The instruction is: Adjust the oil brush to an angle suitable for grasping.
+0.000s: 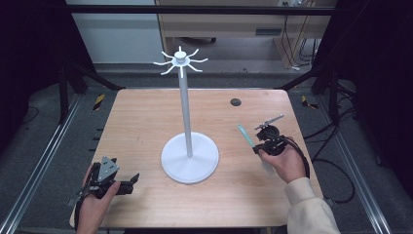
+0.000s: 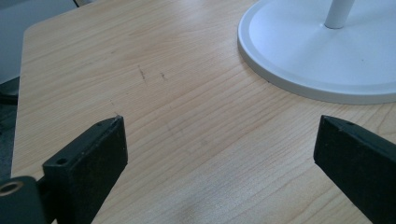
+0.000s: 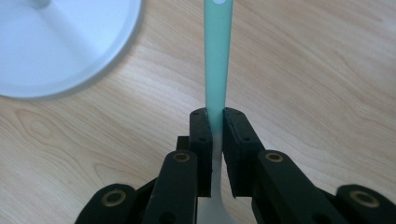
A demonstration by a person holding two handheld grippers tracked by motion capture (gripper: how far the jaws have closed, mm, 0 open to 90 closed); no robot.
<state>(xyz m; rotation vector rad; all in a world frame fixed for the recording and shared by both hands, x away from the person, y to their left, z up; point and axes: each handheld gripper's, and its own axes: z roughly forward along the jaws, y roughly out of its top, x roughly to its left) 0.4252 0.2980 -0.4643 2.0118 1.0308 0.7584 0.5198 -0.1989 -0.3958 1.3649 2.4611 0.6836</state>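
A white hanger stand [image 1: 184, 105] rises from a round white base [image 1: 190, 157] at the table's middle, with several curved hooks [image 1: 180, 61] at its top. My right gripper [image 1: 257, 143] is shut on a pale green utensil handle [image 1: 245, 134], held above the table to the right of the base. In the right gripper view the handle [image 3: 217, 56] runs up from between the black pads [image 3: 201, 135], a hole at its far end. My left gripper [image 1: 132, 183] rests near the table's front left corner, its jaws wide apart with bare wood between them; the base [image 2: 322, 56] lies ahead in its view.
The wooden table [image 1: 141, 122] has a small dark round grommet [image 1: 235, 102] near its back right. Black frame posts stand at the table's back corners, and cables trail over the floor on the right.
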